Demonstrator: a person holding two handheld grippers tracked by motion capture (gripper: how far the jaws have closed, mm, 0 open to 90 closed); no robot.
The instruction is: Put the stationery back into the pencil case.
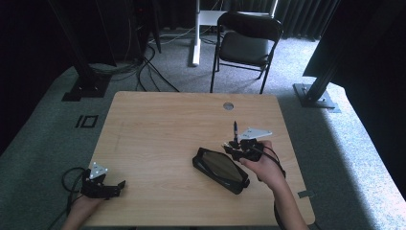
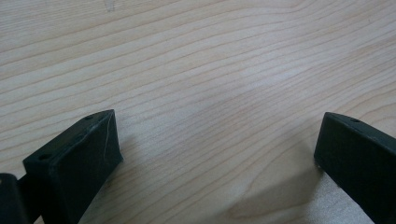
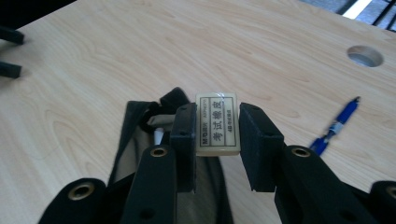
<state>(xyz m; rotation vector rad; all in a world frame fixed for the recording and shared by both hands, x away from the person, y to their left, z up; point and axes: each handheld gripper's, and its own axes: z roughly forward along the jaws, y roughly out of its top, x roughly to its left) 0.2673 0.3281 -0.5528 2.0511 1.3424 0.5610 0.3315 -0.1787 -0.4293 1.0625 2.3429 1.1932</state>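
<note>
An eraser [image 3: 217, 124] was pinched by the right tool [image 3: 217, 140] above the open pouch [image 1: 220, 169]; the left tool [image 2: 219, 154] was held open. A slack pinch could let it be dropped beside the opening.

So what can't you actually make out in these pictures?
- Inside of the black pencil case: in the right gripper view, the right gripper and its jaws cover most of the opening.
- Eraser: the small print on its label is too fine to read, and its lower part is hidden by the jaws.
- Blue pen: in the high view it is too small and dark to tell its colour.
- Left gripper: its body is cut off by the bottom edge.
</note>
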